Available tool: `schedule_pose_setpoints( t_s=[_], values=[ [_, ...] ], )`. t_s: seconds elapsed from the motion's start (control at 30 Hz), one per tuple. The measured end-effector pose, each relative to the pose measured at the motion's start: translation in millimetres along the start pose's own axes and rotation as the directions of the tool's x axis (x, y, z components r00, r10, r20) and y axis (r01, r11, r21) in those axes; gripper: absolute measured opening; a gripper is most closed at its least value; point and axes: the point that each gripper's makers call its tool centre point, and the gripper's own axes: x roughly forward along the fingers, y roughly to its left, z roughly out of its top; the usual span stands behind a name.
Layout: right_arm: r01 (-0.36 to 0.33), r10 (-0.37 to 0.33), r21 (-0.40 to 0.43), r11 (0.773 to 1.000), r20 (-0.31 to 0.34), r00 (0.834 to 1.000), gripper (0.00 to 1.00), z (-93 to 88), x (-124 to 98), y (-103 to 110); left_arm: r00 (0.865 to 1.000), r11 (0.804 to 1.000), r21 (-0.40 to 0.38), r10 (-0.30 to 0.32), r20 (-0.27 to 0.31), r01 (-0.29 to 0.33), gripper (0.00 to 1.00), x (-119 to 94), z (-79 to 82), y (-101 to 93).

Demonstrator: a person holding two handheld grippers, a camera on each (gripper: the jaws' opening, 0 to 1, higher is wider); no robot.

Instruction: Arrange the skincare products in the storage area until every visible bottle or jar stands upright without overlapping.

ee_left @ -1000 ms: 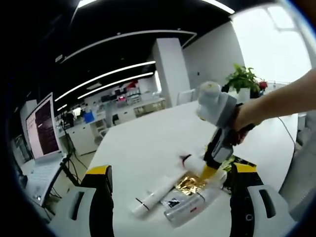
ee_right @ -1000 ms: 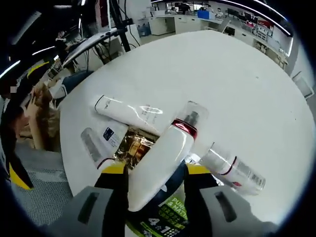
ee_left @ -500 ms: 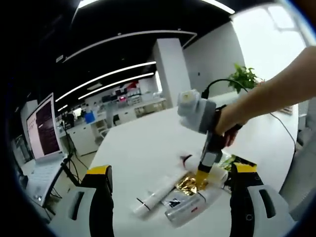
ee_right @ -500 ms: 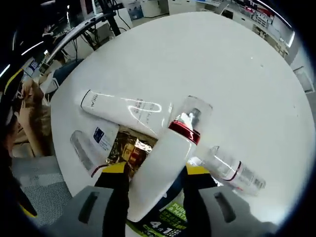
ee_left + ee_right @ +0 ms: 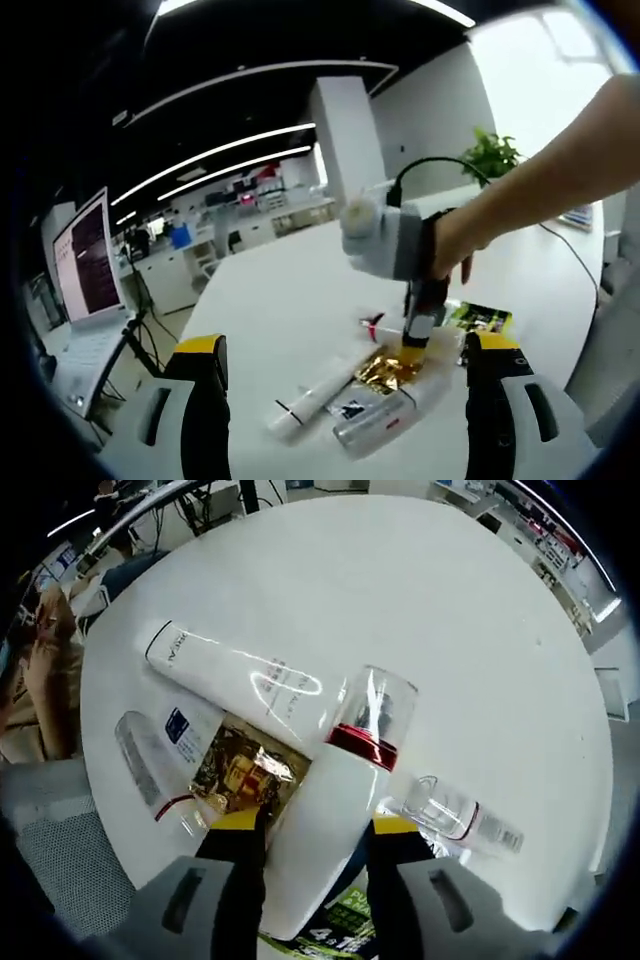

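In the right gripper view my right gripper (image 5: pixel 315 825) is shut on a white bottle (image 5: pixel 330 800) with a red band and a clear cap, held above the white table (image 5: pixel 470 620). Below it lie a long white tube (image 5: pixel 235 675), a gold packet (image 5: pixel 240 775), a clear-capped bottle (image 5: pixel 150 770) and a clear bottle (image 5: pixel 460 815) with a red ring. In the left gripper view my left gripper (image 5: pixel 346 343) stands open above the table's near edge. Ahead of it the right gripper (image 5: pixel 415 335), held by a hand, hovers over the tube (image 5: pixel 310 398), the gold packet (image 5: pixel 385 368) and a lying bottle (image 5: pixel 385 418).
A green packet (image 5: pixel 345 930) lies under the held bottle, also at the table's right (image 5: pixel 482 318). A laptop screen (image 5: pixel 88 260) stands off the table to the left. A person (image 5: pixel 40 650) is at the table's edge. Bare tabletop stretches beyond the pile.
The right gripper has swung left and more upright over the pile with the white bottle in it; its view now looks more steeply down. The left gripper has stayed still.
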Motion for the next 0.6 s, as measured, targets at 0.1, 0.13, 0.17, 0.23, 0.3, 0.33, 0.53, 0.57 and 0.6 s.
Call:
schedule_pose_setpoints(
  t_s=[0.1,0.13,0.17,0.23,0.3,0.33,0.53,0.57,0.6],
  values=[
    [0.012,-0.012,0.016,1.0,-0.013,1.0,0.38,2.4,1.2,-3.0,1.0,1.0,-0.003,-0.002,-0.001,0.002,0.97,0.3,-0.1,-0.3],
    [0.016,-0.016,0.026,1.0,-0.015,1.0,0.37,2.6,1.0,-3.3,1.0,1.0,-0.002,-0.003,-0.001,0.003,0.97,0.4,-0.2,-0.4],
    [0.018,-0.018,0.037,0.999,-0.016,1.0,0.36,2.5,0.9,-3.4,1.0,1.0,-0.001,-0.004,-0.003,0.004,0.97,0.6,-0.6,-0.6],
    [0.021,-0.021,0.054,0.998,-0.005,1.0,0.34,2.1,0.3,-4.5,1.0,1.0,-0.001,-0.006,-0.008,0.006,0.97,0.8,-1.6,-1.0],
    [0.022,-0.023,0.073,0.997,0.012,1.0,0.32,2.4,-0.1,-7.1,1.0,1.0,-0.001,-0.01,-0.008,0.01,0.97,1.1,-1.5,-1.6],
    [0.023,-0.025,0.086,0.996,0.025,0.999,0.3,2.3,-0.2,-7.3,1.0,1.0,0.0,-0.012,-0.007,0.012,0.97,1.3,-1.4,-2.3],
    [0.02,-0.023,0.059,0.998,0.048,0.999,0.27,3.2,-0.7,-5.5,1.0,1.0,0.008,-0.024,-0.012,0.024,0.97,2.1,-2.1,-5.0],
    [0.019,-0.022,0.054,0.998,0.049,0.999,0.27,3.2,-0.8,-5.3,1.0,1.0,0.006,-0.026,-0.012,0.026,0.97,2.2,-2.3,-5.0],
    [0.02,-0.022,0.05,0.999,0.051,0.998,0.26,3.1,-1.1,-5.2,1.0,1.0,0.006,-0.026,-0.012,0.027,0.97,2.3,-2.4,-5.0]
  ],
)
